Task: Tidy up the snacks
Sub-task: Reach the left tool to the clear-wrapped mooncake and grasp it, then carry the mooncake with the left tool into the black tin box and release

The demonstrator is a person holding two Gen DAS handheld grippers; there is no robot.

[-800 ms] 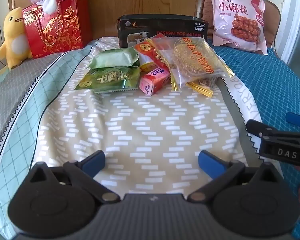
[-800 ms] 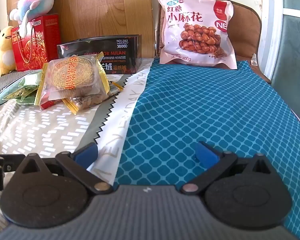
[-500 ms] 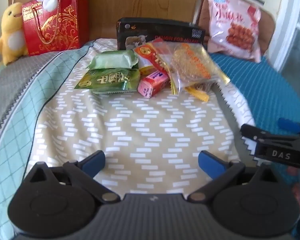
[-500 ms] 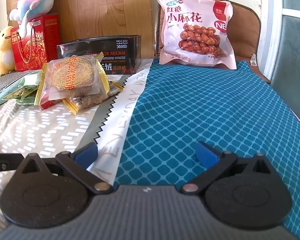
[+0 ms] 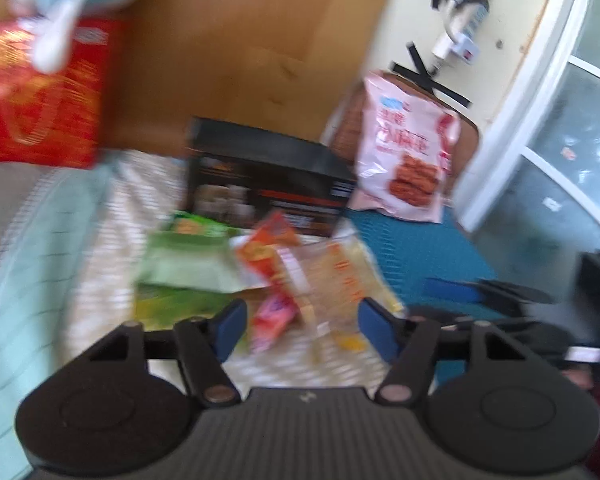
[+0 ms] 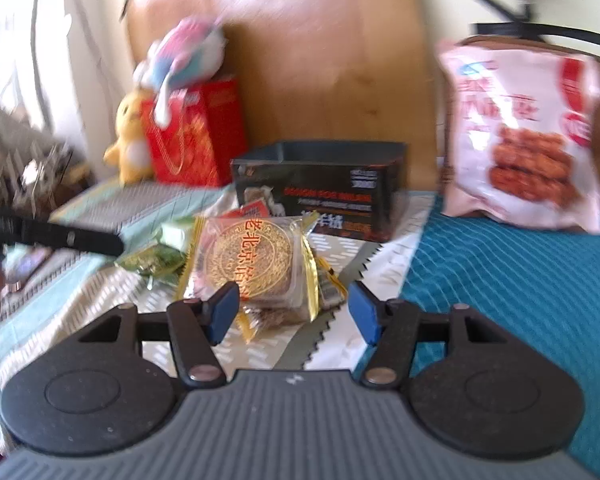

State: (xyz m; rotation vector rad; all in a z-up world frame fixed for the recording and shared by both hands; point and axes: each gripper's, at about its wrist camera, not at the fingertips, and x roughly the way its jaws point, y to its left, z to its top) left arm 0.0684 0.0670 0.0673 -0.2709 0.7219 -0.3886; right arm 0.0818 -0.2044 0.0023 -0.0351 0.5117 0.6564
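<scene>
Left gripper [image 5: 300, 330]: blue-padded jaws spread wide, nothing held, above small pink snack packet [image 5: 274, 320] on zigzag-patterned cloth [image 5: 100, 264]. Right gripper [image 6: 290, 310]: jaws spread wide, nothing held, just short of clear gold-edged mooncake packet [image 6: 252, 260]. Green foil packets [image 5: 188, 266] lay beside the pile; black open-topped cardboard box [image 6: 320, 184] behind; large pink twisted-snack bag [image 6: 520, 140] upright on blue quilt [image 6: 520, 280]

Left tool [image 5: 302, 330] fingers spread, holding nothing; right tool [image 6: 292, 312] likewise.
</scene>
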